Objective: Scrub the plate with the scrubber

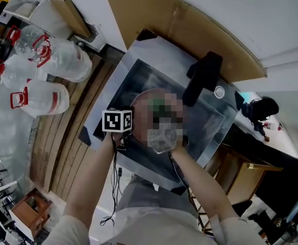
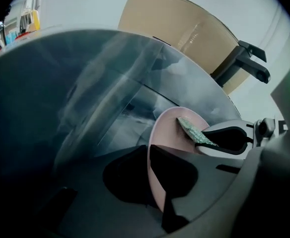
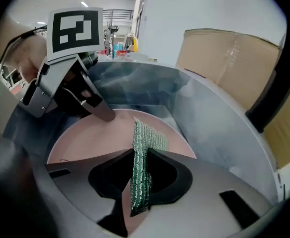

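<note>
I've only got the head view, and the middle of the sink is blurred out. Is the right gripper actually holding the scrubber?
Observer: Yes. The right gripper is shut on the green scrubber, pinching it edge-on.
Operator: Is it touching the plate?
Observer: Its free end lies against the face of the pink plate.
Operator: And the left gripper?
Observer: The left gripper is clamped on the plate's rim, down inside the sink.
</note>
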{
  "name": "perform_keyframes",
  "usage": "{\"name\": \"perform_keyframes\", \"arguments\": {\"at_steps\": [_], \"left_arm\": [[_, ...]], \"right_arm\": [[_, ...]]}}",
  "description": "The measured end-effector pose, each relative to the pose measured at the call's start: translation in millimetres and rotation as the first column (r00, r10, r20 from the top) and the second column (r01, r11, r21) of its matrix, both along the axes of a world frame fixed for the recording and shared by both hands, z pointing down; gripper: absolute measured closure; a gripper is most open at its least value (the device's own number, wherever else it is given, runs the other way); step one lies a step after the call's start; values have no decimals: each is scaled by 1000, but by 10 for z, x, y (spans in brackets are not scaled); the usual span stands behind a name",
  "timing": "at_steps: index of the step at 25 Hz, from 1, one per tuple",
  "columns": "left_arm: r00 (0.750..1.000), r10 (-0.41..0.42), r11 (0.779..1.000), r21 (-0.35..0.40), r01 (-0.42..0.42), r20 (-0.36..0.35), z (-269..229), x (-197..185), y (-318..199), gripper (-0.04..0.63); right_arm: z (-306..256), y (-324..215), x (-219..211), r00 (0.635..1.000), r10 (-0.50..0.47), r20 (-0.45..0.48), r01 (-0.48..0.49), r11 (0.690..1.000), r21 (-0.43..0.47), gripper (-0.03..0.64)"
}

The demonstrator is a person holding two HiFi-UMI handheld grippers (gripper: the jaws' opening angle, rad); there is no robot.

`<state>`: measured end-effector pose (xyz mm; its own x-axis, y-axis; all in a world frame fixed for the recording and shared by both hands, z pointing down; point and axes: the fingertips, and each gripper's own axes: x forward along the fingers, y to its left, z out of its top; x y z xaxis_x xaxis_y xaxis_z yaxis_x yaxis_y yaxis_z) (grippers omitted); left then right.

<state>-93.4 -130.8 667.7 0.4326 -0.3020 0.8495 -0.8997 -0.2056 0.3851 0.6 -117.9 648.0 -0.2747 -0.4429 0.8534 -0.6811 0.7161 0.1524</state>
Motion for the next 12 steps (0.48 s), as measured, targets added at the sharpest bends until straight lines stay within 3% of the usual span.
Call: {"name": "perform_keyframes", "arguments": {"at_steps": [7, 12], "left_arm": [[1000, 0, 1000, -1, 0, -10, 13, 15, -13, 558], [1000, -31, 999, 15, 31, -2, 14, 8, -21, 558]], "right_arm": [[210, 141, -284, 988, -147, 37, 150, 984, -95, 492], [153, 571, -499, 950, -282, 131, 308, 913, -267, 492]]}}
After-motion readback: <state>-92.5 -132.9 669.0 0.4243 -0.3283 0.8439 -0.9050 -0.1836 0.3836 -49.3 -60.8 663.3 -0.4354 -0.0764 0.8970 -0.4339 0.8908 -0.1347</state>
